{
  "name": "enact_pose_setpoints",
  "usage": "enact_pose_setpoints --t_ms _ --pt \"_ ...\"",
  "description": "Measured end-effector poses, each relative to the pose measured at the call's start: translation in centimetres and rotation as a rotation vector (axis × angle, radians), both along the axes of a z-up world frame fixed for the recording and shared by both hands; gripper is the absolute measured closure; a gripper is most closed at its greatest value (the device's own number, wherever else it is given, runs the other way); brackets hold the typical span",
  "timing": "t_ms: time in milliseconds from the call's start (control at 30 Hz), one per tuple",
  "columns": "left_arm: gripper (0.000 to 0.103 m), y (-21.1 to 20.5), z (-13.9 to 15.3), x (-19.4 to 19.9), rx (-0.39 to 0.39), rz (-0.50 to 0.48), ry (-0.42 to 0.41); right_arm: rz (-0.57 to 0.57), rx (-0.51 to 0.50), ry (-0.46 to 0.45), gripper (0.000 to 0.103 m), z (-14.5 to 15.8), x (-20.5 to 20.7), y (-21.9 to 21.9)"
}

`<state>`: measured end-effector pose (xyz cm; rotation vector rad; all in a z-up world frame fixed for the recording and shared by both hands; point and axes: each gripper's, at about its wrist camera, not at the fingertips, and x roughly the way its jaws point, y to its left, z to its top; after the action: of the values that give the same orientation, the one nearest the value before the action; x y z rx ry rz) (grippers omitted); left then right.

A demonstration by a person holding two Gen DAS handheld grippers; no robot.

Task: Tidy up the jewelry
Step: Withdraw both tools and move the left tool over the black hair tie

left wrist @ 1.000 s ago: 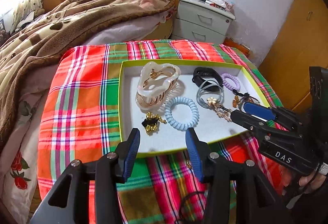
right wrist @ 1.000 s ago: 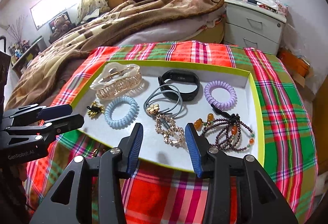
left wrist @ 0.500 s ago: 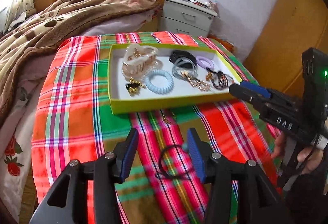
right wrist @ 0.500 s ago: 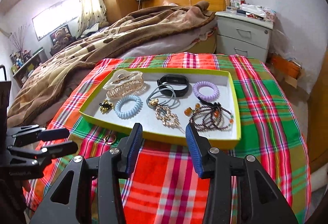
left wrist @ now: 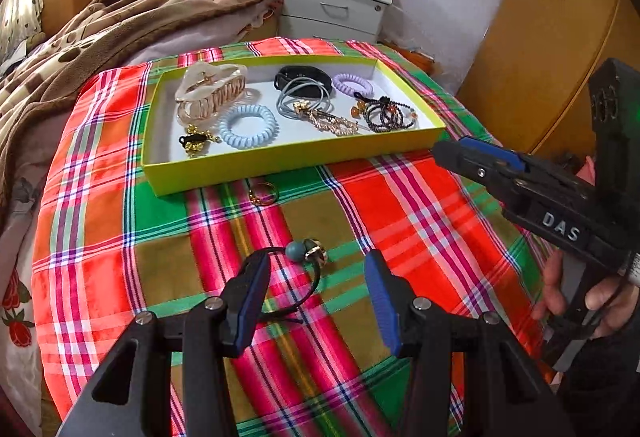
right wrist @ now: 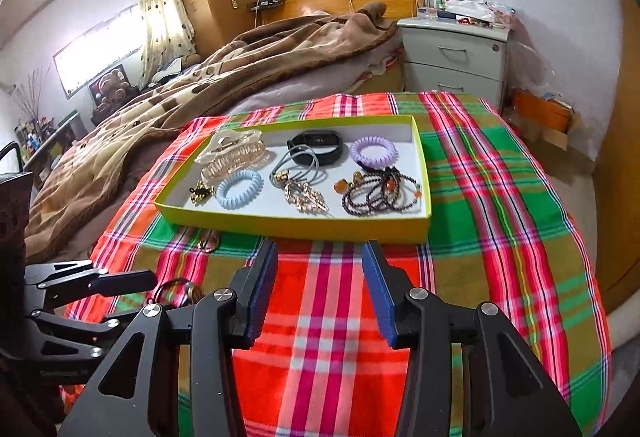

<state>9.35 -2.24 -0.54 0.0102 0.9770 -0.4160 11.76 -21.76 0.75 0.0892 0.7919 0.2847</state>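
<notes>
A shallow yellow-green tray (right wrist: 296,225) with a white floor is set on a plaid cloth (right wrist: 500,197) spread over the bed. Inside the tray, along the far wall, a translucent claw clip (right wrist: 234,153), a black wristband (right wrist: 318,151) and a lilac coil hair tie (right wrist: 372,152) are laid. Nearer the front wall, a small black-and-gold ornament (right wrist: 201,193), a pale blue coil hair tie (right wrist: 239,189), grey elastic loops (right wrist: 298,163), a gold chain piece (right wrist: 306,199) and a dark beaded bracelet (right wrist: 380,195) are found.

Two items are left outside the tray on the cloth: a gold ring (left wrist: 263,193), just before the front wall, and a black hair tie with beads (left wrist: 298,277) (the loop is partly hidden by the left finger).

The left gripper (left wrist: 316,297) is held spread wide over that hair tie, with no contact seen. The right gripper (right wrist: 318,293) is likewise spread, with only cloth between its pads.
</notes>
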Motion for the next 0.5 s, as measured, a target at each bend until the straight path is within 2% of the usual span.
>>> enact_pose_setpoints --t_ms 333,433,500 --pt "0.052 -1.4 -1.3 0.7 0.041 0.019 0.024 -0.023 0.027 0.001 0.058 -0.6 -1.0 -1.0" --pt "0.052 -1.9 -1.9 0.9 0.077 0.026 0.024 -0.027 0.030 -0.001 0.058 -0.6 -1.1 -1.3" --pt "0.052 -2.0 -2.3 1.0 0.063 0.024 0.041 -0.026 0.035 -0.003 0.058 -0.5 -1.1 -1.5"
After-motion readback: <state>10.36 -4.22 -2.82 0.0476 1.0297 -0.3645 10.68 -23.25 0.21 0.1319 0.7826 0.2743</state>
